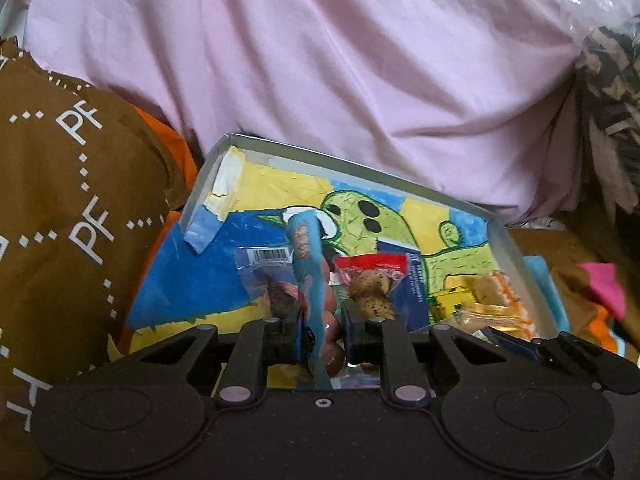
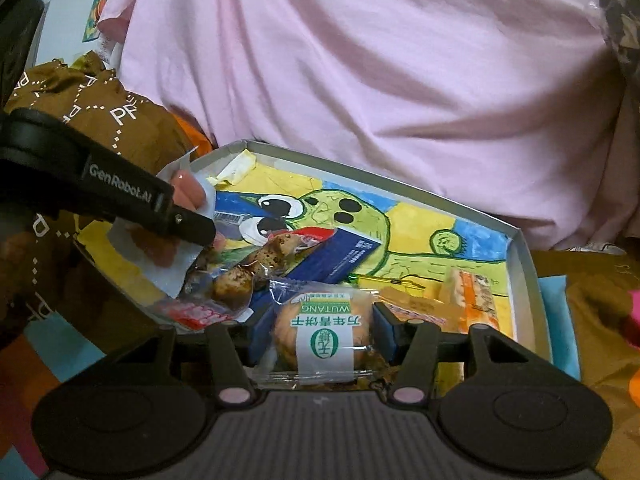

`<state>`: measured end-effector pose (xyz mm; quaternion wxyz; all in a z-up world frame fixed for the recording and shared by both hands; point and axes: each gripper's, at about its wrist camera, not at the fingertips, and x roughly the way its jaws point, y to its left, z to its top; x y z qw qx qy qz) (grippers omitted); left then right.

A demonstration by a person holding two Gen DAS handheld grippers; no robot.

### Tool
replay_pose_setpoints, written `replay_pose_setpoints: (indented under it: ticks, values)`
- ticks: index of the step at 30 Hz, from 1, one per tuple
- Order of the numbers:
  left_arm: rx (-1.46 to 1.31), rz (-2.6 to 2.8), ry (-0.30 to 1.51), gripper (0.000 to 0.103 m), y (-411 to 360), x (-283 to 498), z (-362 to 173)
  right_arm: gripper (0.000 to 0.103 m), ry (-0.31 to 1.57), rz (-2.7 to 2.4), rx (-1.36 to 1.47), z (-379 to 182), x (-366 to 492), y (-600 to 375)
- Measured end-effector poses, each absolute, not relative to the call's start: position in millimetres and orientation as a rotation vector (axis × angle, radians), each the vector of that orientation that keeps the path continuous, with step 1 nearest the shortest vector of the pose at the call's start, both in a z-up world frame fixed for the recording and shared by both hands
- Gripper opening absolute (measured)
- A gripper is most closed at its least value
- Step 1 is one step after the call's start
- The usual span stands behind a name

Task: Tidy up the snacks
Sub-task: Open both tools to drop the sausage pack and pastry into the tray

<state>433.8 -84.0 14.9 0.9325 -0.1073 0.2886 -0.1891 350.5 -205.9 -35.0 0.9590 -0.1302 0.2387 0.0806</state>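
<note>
- One brown bag (image 1: pixel 60 200) printed with white letters and dotted lines lay to the left of the tray (image 1: pixel 360 164).
- One shallow grey-rimmed tray held a drawing of a green big-eyed creature on yellow and blue; a pink cloth (image 1: pixel 320 60) rose behind its far rim.
- The left gripper (image 1: pixel 322 320) hovered over the tray's near left part, its jaws nearly together and pinching one blue sausage packet (image 1: pixel 306 264) edge-on, the packet standing up between the pads.
- One red-topped clear pack of brown spiced pieces (image 1: pixel 370 284) lay inside the tray, just right of that packet.
- One dark blue box (image 2: pixel 340 256) lay near the tray's middle, partly under the snacks.
- The right gripper (image 2: pixel 322 340) sat at the tray's near edge, jaws partly apart, closed on one clear-wrapped round biscuit pack (image 2: pixel 320 332) with a green-and-white label.
- One orange-and-cream wrapped snack (image 2: pixel 476 300) lay at the tray's right side, near the wall.
</note>
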Motion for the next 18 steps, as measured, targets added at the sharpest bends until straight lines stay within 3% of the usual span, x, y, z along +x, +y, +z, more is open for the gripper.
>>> replay_pose_setpoints:
  ticks: [4, 8, 15, 18]
  values:
    - [-0.182, -0.316, 0.613, 0.034, -81, 437, 12, 0.071, 0.493, 0.161, -0.256, -36, 350, -204]
    - [-0.179, -0.258, 0.611, 0.064, -75, 436, 10, 0.082, 0.492, 0.148, -0.216, -33, 348, -208]
    - [-0.097, -0.162, 0.558, 0.085, -78, 422, 19, 0.094, 0.47, 0.161, -0.131, -21, 339, -219]
    - [-0.104, -0.136, 0.511, 0.099, -77, 407, 24, 0.1, 0.429, 0.152, -0.117, -13, 326, -224]
